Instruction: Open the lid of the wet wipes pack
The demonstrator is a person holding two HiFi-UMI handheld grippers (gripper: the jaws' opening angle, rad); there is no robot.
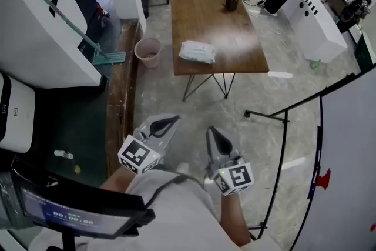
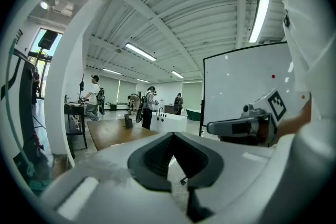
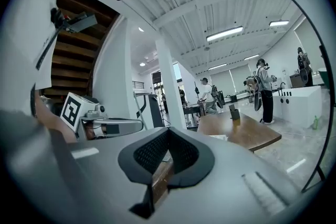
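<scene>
One dark screen is seen well to the left of and nearer than the one wooden table; pale digits are shown on it, too blurred to be read. One green mop is leant against a white wall well to the left of the table. One pink bucket is set on the floor just beside the table's near left corner. One wet wipes pack, pale and flat, is laid on the table close to its near edge and towards its left side; no print on it can be read. One small dark container is stood on the far part of the table, well apart from the pack. One white cabinet is placed to the right of the table, and one whiteboard is seen to the right of and nearer than the table.

Two grippers are held side by side above the floor, well short of the table's near edge. The left gripper is seen with its jaws pressed together and nothing pinched between them. The right gripper is likewise seen with its jaws brought together on nothing. Two marker cubes are counted, one on each gripper; only black-and-white square patterns are printed on them, with no letters
</scene>
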